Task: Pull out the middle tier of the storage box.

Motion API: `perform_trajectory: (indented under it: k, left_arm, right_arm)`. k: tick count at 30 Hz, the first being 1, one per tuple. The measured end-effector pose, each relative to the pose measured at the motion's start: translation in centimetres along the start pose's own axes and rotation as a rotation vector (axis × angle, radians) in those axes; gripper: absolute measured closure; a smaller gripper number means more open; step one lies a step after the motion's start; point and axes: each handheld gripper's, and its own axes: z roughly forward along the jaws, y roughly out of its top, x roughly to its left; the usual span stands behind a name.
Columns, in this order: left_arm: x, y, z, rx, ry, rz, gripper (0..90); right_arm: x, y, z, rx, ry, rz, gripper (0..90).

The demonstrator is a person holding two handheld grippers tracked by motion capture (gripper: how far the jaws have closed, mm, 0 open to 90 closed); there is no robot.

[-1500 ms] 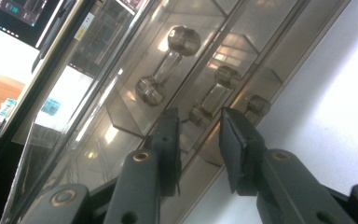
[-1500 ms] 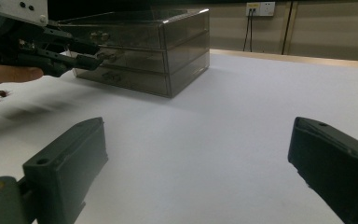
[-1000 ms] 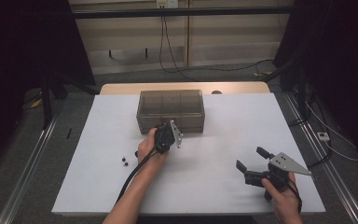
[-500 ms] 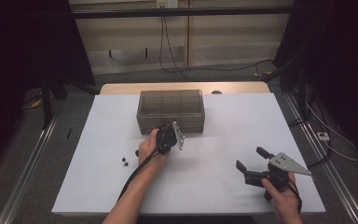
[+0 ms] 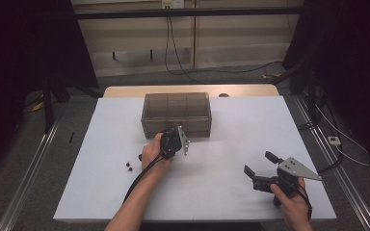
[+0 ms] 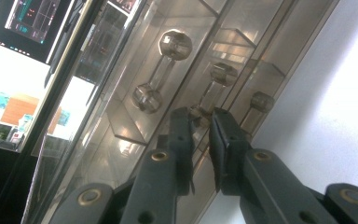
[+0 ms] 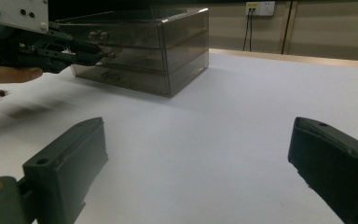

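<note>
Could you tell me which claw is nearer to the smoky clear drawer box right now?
Left. The left claw is right at the front of the drawer box, its jaws closing around a drawer handle. The right claw hovers over bare table, well off to the box's right and nearer the person.

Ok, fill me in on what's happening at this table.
A person works two handheld grippers at a white table. The left gripper is up against the front of a smoky clear drawer box, its jaws nearly closed around the middle drawer's handle. The drawers look shut. The right gripper sits apart near the table's right front, jaws wide open and holding nothing. A few small dark beads lie on the table beside the left hand.
</note>
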Motion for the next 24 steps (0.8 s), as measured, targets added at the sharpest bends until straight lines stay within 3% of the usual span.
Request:
perform_trajectory:
  k: [1,2,4,5,7,8,10,11,12,13,15,16,17,18,20,21,22,24]
  left_arm:
    - [0.2,0.1,-0.2,0.027,0.001,0.042,80.2]
    - [0.1,0.0,-0.2,0.020,0.000,0.023,80.2]
    - [0.0,0.0,-0.1,0.023,0.007,0.038,80.1]
    - [-0.3,-0.1,0.0,-0.002,0.003,0.001,80.1]
    - [-0.2,0.0,-0.3,0.024,0.012,0.045,80.5]
    - [-0.3,-0.1,-0.3,0.002,0.006,0.012,81.1]
    - [-0.1,0.0,-0.9,-0.025,0.028,0.035,90.0]
    - [0.1,0.0,-1.0,-0.022,0.024,0.043,90.0]
    - [0.1,-0.1,-0.6,-0.034,0.010,0.001,90.0]
    - [0.4,-0.1,-0.6,-0.010,0.010,0.032,90.0]
    - [0.5,-0.2,-0.6,-0.004,0.013,0.038,90.0]
    - [0.8,-0.2,-0.9,0.025,0.002,0.075,88.9]
    - [0.3,-0.2,-0.6,-0.026,0.013,0.017,88.0]
    - [0.5,-0.1,-0.8,-0.008,0.011,0.046,85.6]
    - [0.0,-0.1,-0.8,-0.034,0.001,0.020,81.2]
    - [0.2,0.0,-1.0,-0.004,0.008,0.071,79.7]
    - [-0.1,0.0,-0.8,-0.014,0.006,0.057,78.3]
    - [-0.4,0.1,-0.6,-0.018,0.005,0.073,75.8]
  right_arm:
    - [0.0,0.0,0.0,0.001,-0.001,0.003,4.1]
    - [0.0,0.0,0.0,-0.001,-0.001,0.004,4.1]
    - [0.0,0.0,0.0,-0.002,-0.001,0.004,4.1]
    - [0.0,0.0,0.0,-0.003,-0.001,0.004,4.1]
    - [0.0,0.0,0.0,-0.003,-0.001,0.004,4.1]
    - [0.0,0.0,0.0,-0.001,0.000,0.005,4.1]
    - [0.0,0.0,0.0,0.000,0.001,0.006,4.1]
    - [0.0,0.0,0.0,0.000,0.002,0.005,4.1]
    - [0.0,0.0,0.1,0.001,0.003,0.003,4.1]
    - [0.1,0.0,0.1,0.003,0.004,0.001,4.1]
    - [0.1,0.0,0.1,0.001,0.005,0.000,4.2]
    - [0.2,0.0,0.0,-0.001,0.004,-0.001,4.1]
    - [0.1,0.0,0.0,0.002,0.004,-0.002,4.1]
    - [0.1,0.0,0.0,0.002,0.004,0.000,4.1]
    - [0.0,0.0,0.0,0.000,0.000,0.005,4.1]
    - [0.0,0.0,0.0,0.001,0.000,0.007,4.1]
    - [0.0,0.0,0.1,0.001,0.001,0.006,4.1]
    - [0.0,0.0,0.1,0.003,0.003,0.000,4.1]
